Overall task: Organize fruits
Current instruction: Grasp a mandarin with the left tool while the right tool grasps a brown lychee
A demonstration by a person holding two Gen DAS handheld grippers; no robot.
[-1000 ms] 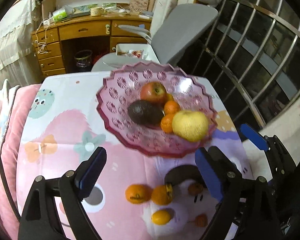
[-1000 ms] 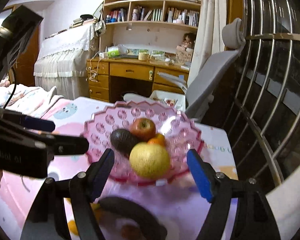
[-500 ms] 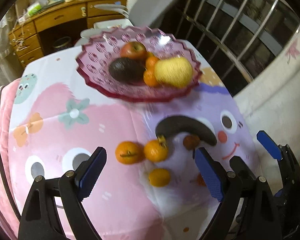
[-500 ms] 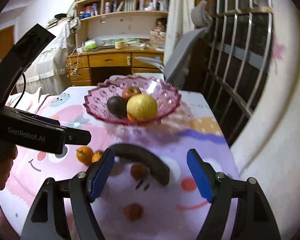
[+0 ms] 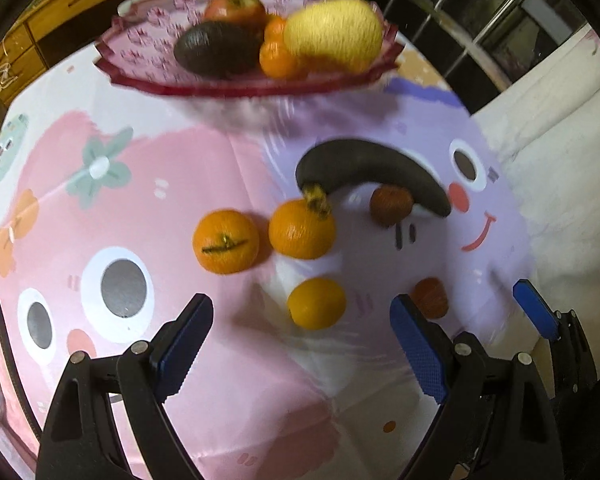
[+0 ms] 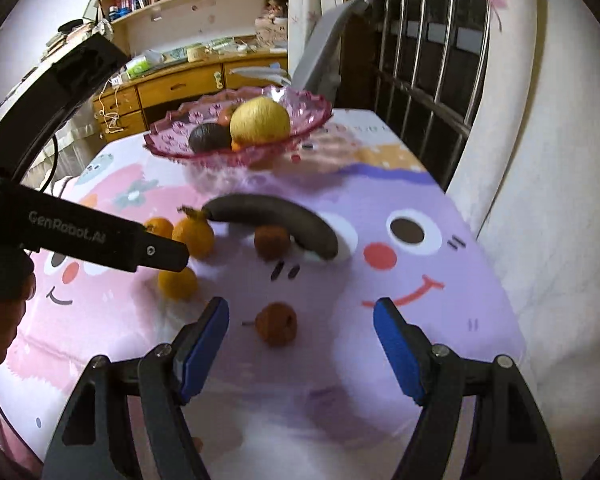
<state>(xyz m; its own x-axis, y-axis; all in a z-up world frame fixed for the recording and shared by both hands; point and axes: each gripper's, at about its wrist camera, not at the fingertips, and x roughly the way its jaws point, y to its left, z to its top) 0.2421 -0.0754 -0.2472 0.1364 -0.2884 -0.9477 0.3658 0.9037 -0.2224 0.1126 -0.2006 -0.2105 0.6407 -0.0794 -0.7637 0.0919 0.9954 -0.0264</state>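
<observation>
You've backed both grippers off the bowl — loose fruit now fills the view.

The bowl with its load sits far at 12 o'clock; the dark banana arcs over the cloth. Left gripper, jaws wide and empty, frames the small orange at 6 o'clock; right gripper, also spread, frames a brown fruit — blur hides its kind.
</observation>
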